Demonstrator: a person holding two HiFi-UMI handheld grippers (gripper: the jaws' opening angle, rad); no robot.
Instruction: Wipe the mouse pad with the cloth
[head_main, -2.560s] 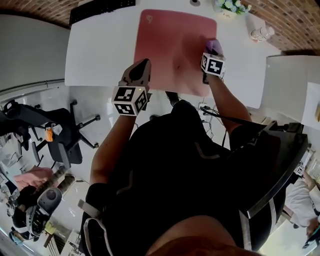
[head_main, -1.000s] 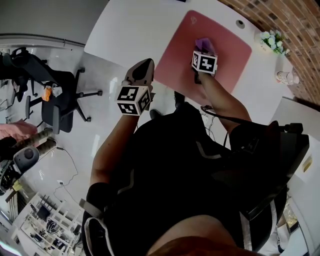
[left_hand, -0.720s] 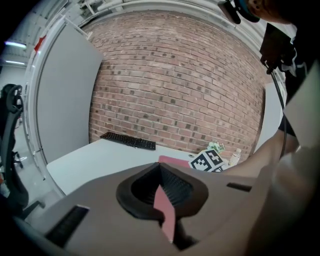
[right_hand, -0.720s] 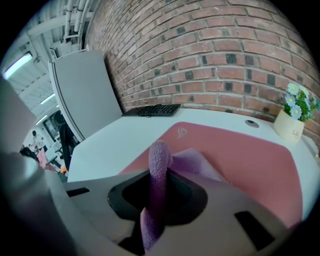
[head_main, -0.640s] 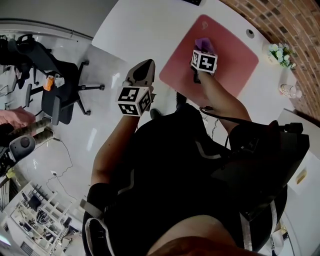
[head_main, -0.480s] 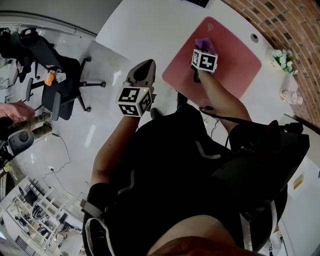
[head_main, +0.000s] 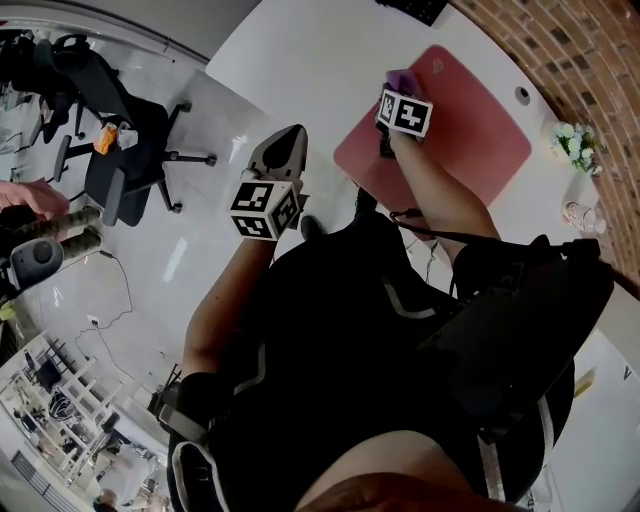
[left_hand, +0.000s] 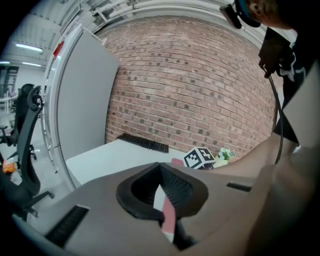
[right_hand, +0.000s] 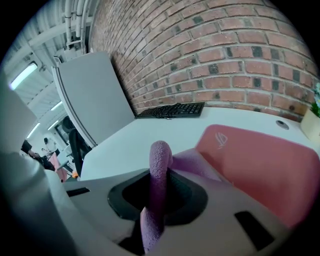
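With the right gripper, pinches the purple cloth tight between closed jaws and presses it on the pink mouse pad. Sits now at the pad's left edge by the logo corner, against bare white desk, rather than mid-pad as moments ago; likely means the wiping is well along. Reaches the right forearm forward and low over the pad, and holds the left gripper empty, jaws together, back by the desk's near edge.
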